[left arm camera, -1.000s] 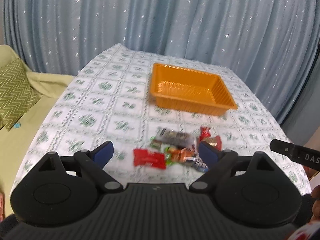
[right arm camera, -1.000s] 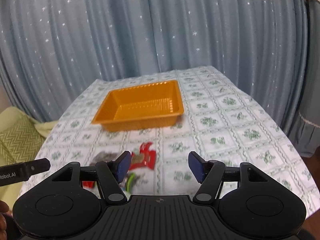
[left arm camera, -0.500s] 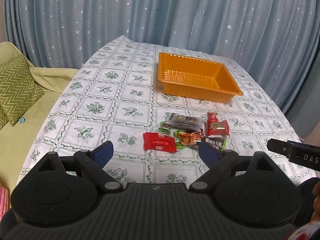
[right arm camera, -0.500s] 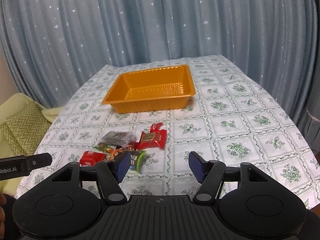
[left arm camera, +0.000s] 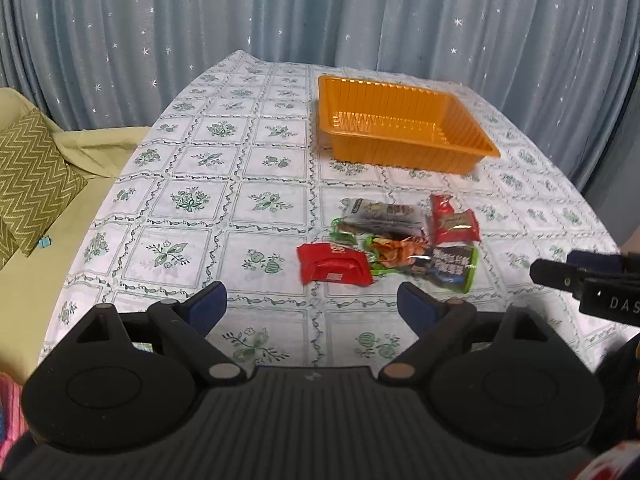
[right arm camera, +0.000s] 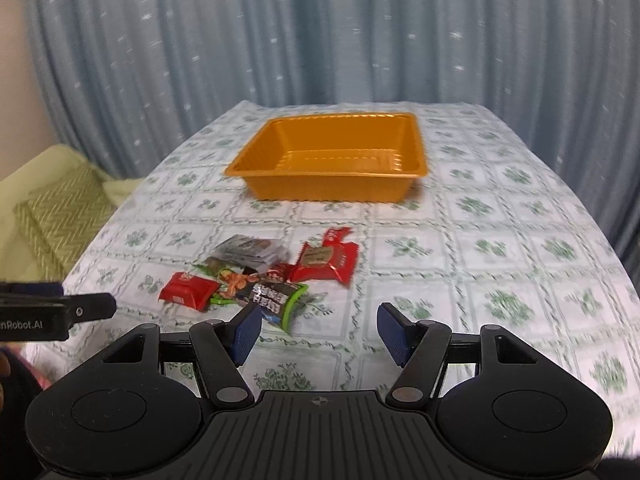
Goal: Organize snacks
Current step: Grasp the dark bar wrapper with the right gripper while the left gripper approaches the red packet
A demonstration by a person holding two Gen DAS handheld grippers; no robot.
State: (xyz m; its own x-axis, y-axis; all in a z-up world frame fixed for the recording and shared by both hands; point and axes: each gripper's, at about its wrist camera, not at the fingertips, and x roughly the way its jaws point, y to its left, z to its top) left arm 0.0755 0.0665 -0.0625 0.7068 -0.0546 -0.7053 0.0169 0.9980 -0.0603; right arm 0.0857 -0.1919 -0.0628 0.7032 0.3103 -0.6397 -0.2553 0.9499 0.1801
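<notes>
Snack pile (left arm camera: 404, 244) lies on the surface (left arm camera: 240, 200), near side of the empty orange tray (right arm camera: 332, 160). Left gripper (left arm camera: 312, 304) and right gripper (right arm camera: 319, 330): jaws released, nothing between. Only left view shows the zigzag cushion (left arm camera: 28, 176) sharply.

Both hand-held grippers lower, snack pile (left arm camera: 404, 244) nearer, orange tray (right arm camera: 332, 160) closer

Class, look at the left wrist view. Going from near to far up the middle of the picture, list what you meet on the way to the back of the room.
left gripper → red snack packet → orange tray → blue starry curtain
</notes>
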